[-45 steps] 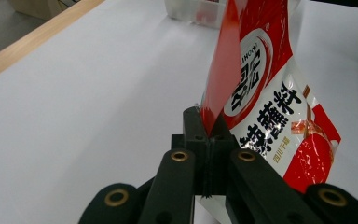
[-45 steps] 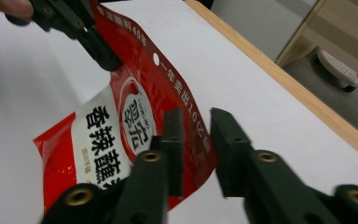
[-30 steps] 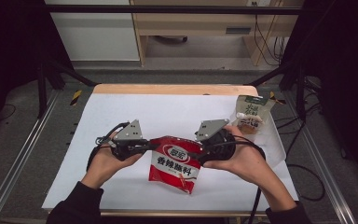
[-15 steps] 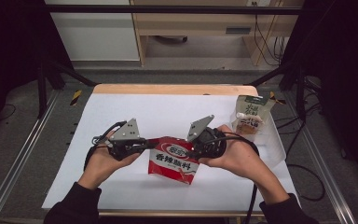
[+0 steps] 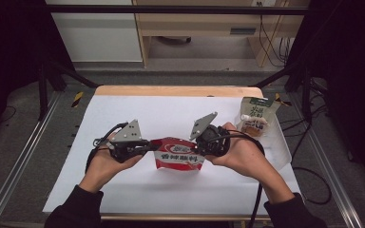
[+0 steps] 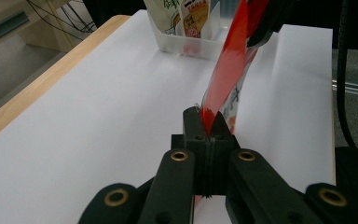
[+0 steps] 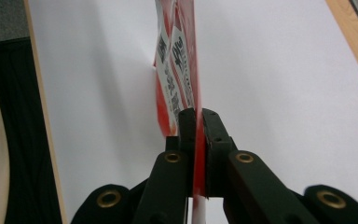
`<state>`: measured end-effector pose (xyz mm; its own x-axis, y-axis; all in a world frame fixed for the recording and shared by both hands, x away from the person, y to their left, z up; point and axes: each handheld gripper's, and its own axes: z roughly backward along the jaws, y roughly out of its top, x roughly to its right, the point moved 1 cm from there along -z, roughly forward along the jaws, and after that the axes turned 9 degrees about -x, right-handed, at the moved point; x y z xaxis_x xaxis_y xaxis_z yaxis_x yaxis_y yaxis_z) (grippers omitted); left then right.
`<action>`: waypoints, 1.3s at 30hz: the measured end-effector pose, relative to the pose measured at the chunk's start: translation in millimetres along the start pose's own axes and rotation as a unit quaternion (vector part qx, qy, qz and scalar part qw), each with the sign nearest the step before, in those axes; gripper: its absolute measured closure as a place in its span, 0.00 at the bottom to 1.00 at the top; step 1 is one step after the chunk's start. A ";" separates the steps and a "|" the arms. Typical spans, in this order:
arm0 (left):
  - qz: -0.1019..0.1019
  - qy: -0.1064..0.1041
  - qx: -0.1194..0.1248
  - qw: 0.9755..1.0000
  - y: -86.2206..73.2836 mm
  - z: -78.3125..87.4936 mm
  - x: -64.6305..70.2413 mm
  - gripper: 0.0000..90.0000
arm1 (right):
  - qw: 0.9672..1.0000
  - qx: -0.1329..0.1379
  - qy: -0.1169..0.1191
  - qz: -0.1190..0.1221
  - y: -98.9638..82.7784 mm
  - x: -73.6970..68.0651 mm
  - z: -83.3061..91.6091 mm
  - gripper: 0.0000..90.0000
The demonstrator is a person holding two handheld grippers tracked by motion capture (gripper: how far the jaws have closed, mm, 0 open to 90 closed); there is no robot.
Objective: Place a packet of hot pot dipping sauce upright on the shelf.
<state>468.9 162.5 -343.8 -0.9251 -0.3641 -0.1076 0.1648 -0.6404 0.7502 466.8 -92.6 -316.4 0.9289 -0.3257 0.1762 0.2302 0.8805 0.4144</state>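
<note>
Black jaws of the left tool [image 6: 208,135] are pinched tight on one edge of a red packet [image 5: 178,154]. The right tool [image 7: 196,140] has just been closing its jaws, and now they squeeze the other edge of the same packet, with the red film caught between them. In the high view the left tool [image 5: 145,147] and the right tool [image 5: 197,148] hold the packet up between them, above the white tabletop [image 5: 138,109], near its front middle. The packet has a white label with writing on it. A hand [image 5: 102,166] grips the left tool and another hand [image 5: 240,154] grips the right one. Farther off at the right side stands a clear box [image 5: 273,137] with a green and white pouch [image 5: 256,116] in it.
</note>
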 end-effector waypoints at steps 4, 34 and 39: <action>0.006 0.004 0.007 1.000 0.9 0.8 -2.1 1.00 | 1.000 0.000 -0.005 0.003 2.8 3.3 3.2 1.00; 0.156 0.143 0.006 0.977 -110.5 1.6 -10.3 0.08 | 0.994 0.028 -0.077 -0.067 -16.6 53.7 65.9 1.00; 0.169 0.172 -0.001 0.971 -124.2 -0.5 -10.3 0.08 | 0.992 0.037 -0.094 -0.081 -28.1 59.2 80.9 1.00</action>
<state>458.1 245.5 -436.2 -0.6499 -0.7571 -0.0671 0.4395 -0.4463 0.7795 491.9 -164.5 -245.4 0.8099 -0.5249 0.2618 0.3437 0.7864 0.5134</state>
